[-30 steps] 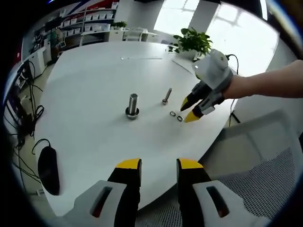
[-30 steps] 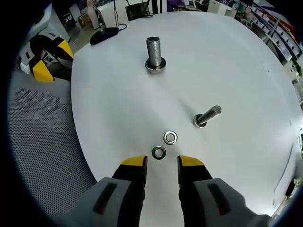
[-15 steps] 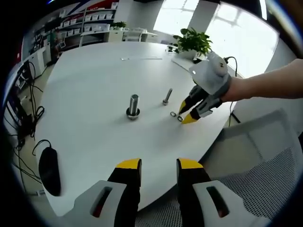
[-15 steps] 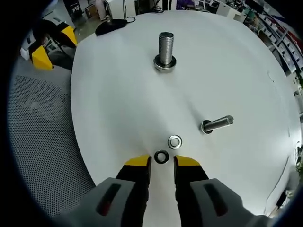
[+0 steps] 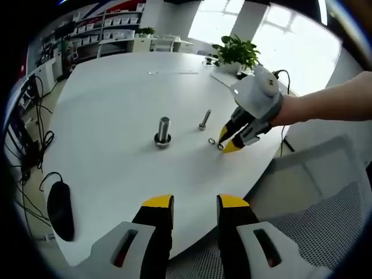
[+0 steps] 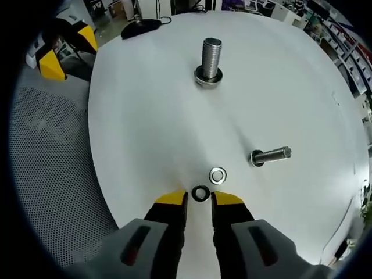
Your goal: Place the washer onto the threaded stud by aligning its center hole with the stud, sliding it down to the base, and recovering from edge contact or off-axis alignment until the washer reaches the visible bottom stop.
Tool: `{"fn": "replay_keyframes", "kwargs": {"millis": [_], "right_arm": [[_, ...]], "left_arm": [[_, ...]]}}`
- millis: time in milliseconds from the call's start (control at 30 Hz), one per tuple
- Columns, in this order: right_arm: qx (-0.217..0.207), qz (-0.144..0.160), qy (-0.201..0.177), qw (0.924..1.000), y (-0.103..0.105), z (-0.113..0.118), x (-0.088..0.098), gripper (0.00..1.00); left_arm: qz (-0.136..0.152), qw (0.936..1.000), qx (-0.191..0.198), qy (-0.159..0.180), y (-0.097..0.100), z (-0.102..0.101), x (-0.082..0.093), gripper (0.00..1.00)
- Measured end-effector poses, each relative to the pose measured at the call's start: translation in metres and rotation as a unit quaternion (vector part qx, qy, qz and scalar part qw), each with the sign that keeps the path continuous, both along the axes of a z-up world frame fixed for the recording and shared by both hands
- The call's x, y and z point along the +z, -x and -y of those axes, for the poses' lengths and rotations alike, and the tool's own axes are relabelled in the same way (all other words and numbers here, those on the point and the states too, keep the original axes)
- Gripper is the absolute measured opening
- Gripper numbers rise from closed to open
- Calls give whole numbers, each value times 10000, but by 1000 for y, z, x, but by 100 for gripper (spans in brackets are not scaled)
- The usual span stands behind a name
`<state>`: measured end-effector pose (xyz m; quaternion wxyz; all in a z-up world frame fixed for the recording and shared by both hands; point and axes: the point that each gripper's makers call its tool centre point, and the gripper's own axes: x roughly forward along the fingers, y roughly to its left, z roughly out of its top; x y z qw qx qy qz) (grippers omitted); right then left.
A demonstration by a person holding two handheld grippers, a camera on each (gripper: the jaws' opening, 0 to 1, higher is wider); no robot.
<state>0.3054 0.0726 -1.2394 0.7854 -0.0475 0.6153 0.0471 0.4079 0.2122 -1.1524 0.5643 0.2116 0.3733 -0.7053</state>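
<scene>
A thick threaded stud (image 5: pixel 163 131) (image 6: pixel 210 61) stands upright on its wide base, mid-table. Two washers lie flat near the table edge. The darker washer (image 6: pixel 200 193) (image 5: pixel 220 146) sits on the table right at the tips of my right gripper (image 6: pixel 199 199), whose jaws stand narrowly apart on either side of it. The brighter washer (image 6: pixel 218 175) (image 5: pixel 211 141) lies just beyond. My right gripper (image 5: pixel 226 142) comes in from the right, tips down at the washers. Over the near table edge my left gripper (image 5: pixel 195 203) hangs open and holds nothing.
A smaller bolt (image 5: pixel 204 119) (image 6: pixel 270 156) lies on its side past the washers. A black mouse (image 5: pixel 59 208) (image 6: pixel 142 24) rests near the table's edge. A mesh chair (image 5: pixel 314 192) (image 6: pixel 46 157) stands beside the white round table (image 5: pixel 116 93). A potted plant (image 5: pixel 235 52) sits at the far edge.
My right gripper has moved forward and down to the dark washer, and its jaws have narrowed around it. The left gripper has stayed put.
</scene>
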Motion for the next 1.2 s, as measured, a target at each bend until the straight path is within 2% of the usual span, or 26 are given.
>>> {"fn": "replay_keyframes", "kwargs": {"millis": [367, 733, 1000, 1133, 1200], "right_arm": [[260, -139, 117, 9995, -1, -4, 0, 16], [206, -186, 85, 9996, 1, -6, 0, 16], [285, -308, 195, 9989, -1, -7, 1, 14], [202, -274, 140, 9993, 0, -7, 3, 14], [207, -247, 142, 9994, 0, -7, 3, 14]], "left_arm": [[8, 10000, -22, 7, 0, 2, -2, 28], [18, 10000, -34, -4, 1, 1, -2, 28], [23, 10000, -30, -6, -2, 2, -3, 28], [22, 10000, -35, -11, 3, 0, 1, 28], [20, 10000, -33, -8, 0, 2, -2, 28]]}}
